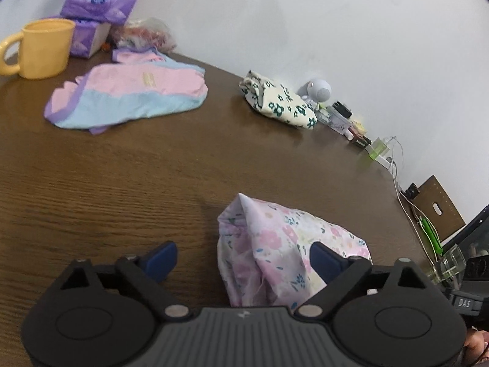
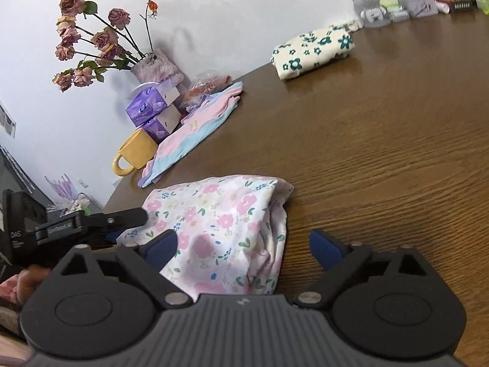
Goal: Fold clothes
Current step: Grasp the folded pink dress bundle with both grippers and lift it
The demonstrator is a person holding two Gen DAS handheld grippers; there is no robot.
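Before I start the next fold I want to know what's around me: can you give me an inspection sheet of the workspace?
Surface: dark wooden table, against a white wall.
Job's things: pink floral garment, bundled, near edge; pastel pink-and-blue garment, roughly folded; cream garment with green flowers, folded.
Clutter: yellow mug, purple tissue packs, vase of dried roses, white speaker figure, small boxes and bottles by the wall.
Grippers: left tool open, one finger against the floral garment; right tool open, straddling its edge.
Cables: white cable along the far edge.
Surroundings: dark equipment beyond the table's end.
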